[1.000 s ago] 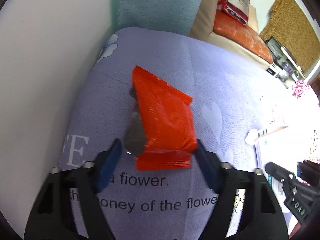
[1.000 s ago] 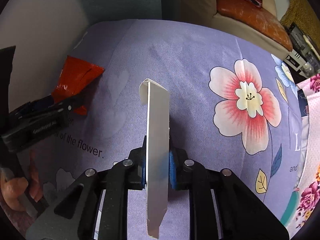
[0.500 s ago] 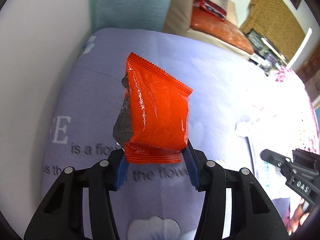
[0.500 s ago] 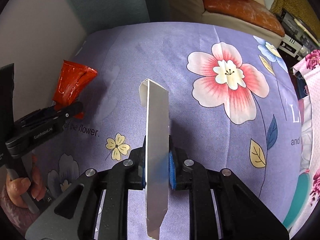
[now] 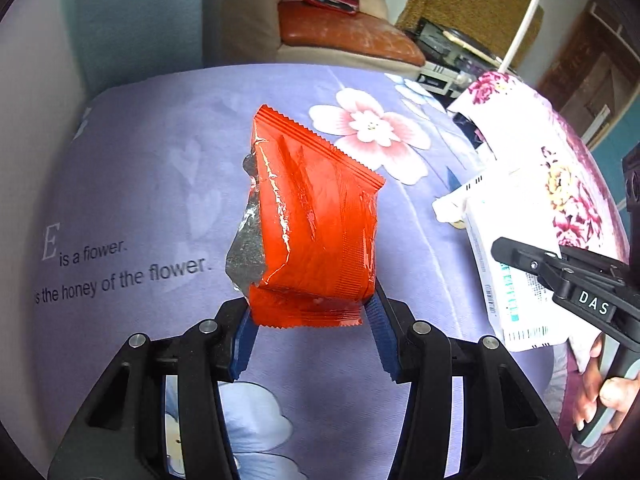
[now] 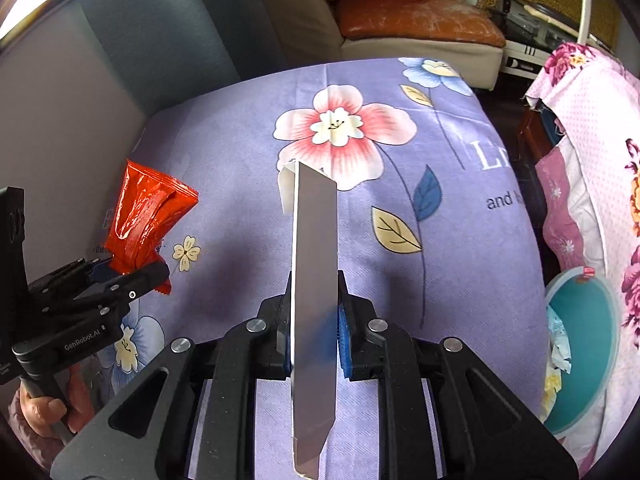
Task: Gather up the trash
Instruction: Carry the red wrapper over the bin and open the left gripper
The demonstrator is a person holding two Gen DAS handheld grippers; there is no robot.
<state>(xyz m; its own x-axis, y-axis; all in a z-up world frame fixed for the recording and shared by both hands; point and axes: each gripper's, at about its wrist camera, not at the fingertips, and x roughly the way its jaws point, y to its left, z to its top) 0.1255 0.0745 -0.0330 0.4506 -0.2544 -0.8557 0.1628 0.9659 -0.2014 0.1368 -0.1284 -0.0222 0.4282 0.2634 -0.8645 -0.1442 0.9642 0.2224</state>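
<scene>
Left wrist view: my left gripper (image 5: 310,326) has its blue-padded fingers (image 5: 242,336) pinching the bottom seam of an orange snack wrapper (image 5: 316,232), one pad on each side edge. The wrapper stands up ahead of the fingers, lifted clear of the purple flowered cloth (image 5: 152,184) that covers the desk, with a torn silver lining showing along its left edge. Off to the right I see a white printed packet (image 5: 500,272) held edge-on by the other tool.

From the right wrist view, my right gripper (image 6: 314,320) has its fingers pressed onto that same packet, here a thin silver-white sachet (image 6: 314,280) standing upright between the pads, reaching both ahead of and behind them. It hangs above the cloth near the pink flower print (image 6: 344,136). At the far right sits a teal bin (image 6: 580,352) with scraps of paper inside, beside a pink floral fabric (image 6: 592,128).
</scene>
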